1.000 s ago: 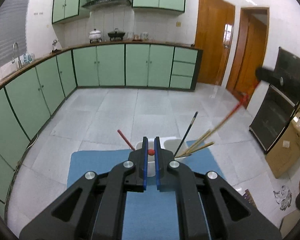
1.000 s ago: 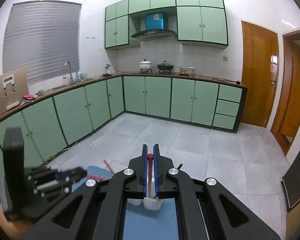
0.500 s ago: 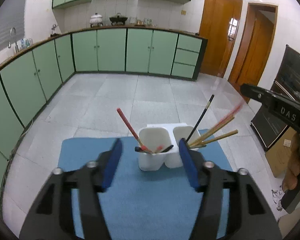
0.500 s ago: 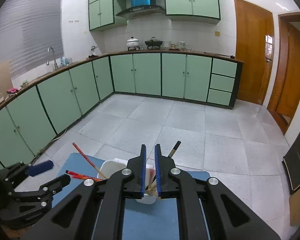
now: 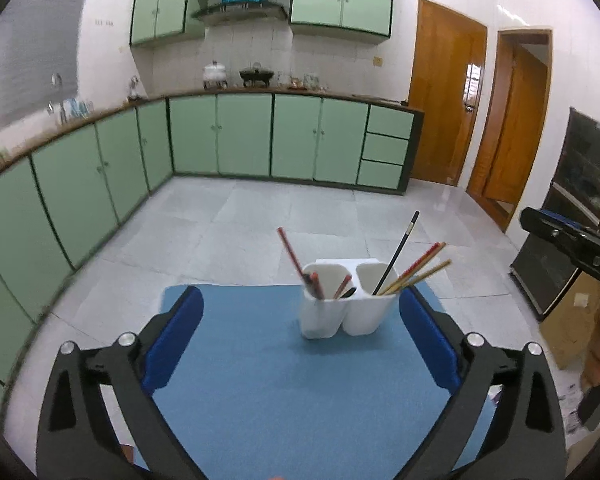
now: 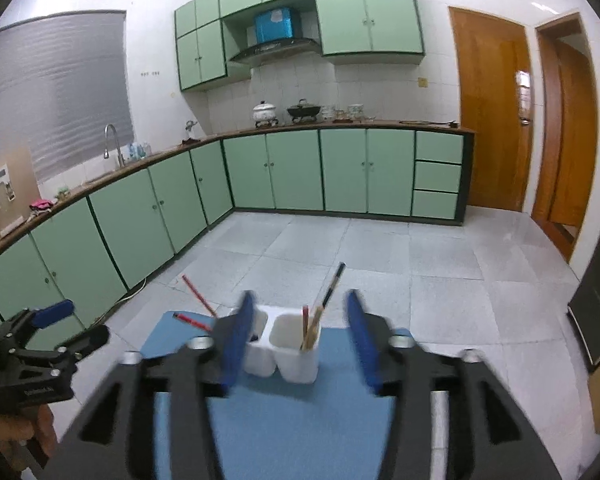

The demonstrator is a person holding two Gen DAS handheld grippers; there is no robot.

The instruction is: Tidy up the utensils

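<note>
— Left gripper (image 5: 300, 334)? Spread wide, blue pads (image 5: 174, 340) far apart, nothing between them. Hovered above the blue mat (image 5: 284, 392), short of the holder and well back from it.

— Right gripper (image 6: 300, 338)? Also parted, blue pads (image 6: 236, 340) blurred, empty. Flanked the white holder (image 6: 288, 344) in its own view, one finger to each side, without touching so far as could be told. Seen from the left camera only as a black finger edging in at the right (image 5: 572, 240).

— Counted what?

— One holder, two cups joined side by side (image 5: 348, 304), upright near the far edge of the mat. In the left cup: one long red chopstick (image 5: 292, 256) leaning left, plus about three short ends, red and dark, hard to separate. In the right cup: one black chopstick (image 5: 398, 252), one reddish (image 5: 420, 260) and two pale wooden ones (image 5: 430, 274), all fanned to the right.

— Anything outside the cups?

— Possibly one red chopstick (image 6: 192, 321) near the mat's far left corner in the right camera; whether flat on the mat or poking from the left cup, could not tell.

— Look of the holder?

— Glossy white plastic, rounded corners, tapered toward the base.

— Beyond that?

— Grey tiled floor (image 5: 260, 224), green cabinets (image 6: 340, 172), two wooden doors (image 6: 496, 112).
</note>
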